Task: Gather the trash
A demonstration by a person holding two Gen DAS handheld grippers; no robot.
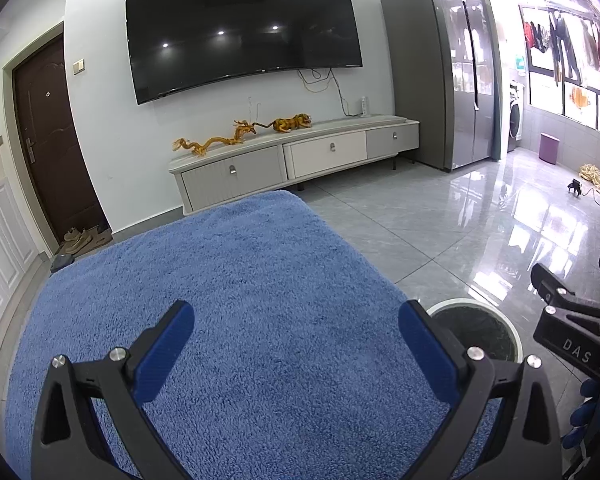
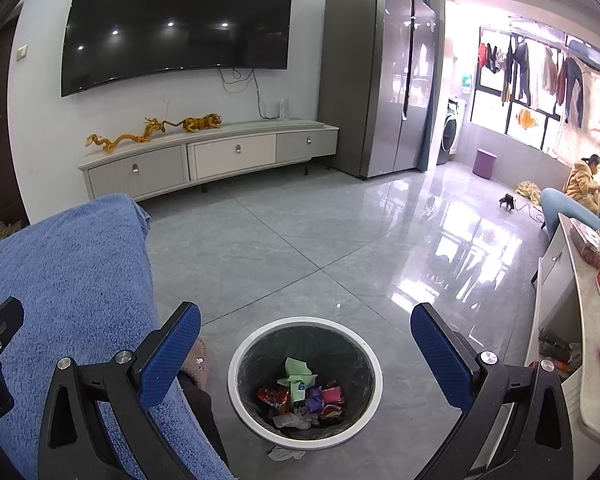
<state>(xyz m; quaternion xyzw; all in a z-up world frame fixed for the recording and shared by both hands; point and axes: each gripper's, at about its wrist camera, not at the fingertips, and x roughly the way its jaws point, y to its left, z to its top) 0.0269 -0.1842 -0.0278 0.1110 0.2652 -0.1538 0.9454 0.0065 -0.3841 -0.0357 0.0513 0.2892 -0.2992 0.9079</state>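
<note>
Blue terry cloth point(image 1: 228, 300) covers the surface under our left gripper point(image 1: 296, 350), whose blue-padded fingers stand wide apart with nothing between them, hovering above the fabric. Our right gripper point(image 2: 306, 350) is likewise spread open and empty, hanging over the trash bin point(image 2: 236, 380) that stands on the grey tiled floor point(image 2: 320, 240) just beside the cloth's edge. We see the bin upright, its round mouth facing straight up toward the right wrist camera, so its long axis runs vertically; it has a white rim and a dark liner. Inside lies the trash point(image 2: 300, 394): a crumpled green wrapper on top, red, purple and pink wrappers beneath, and some whitish crumpled paper. One more pale scrap point(image 2: 286, 454) lies on the floor, touching the outside of the bin's near rim.
</note>
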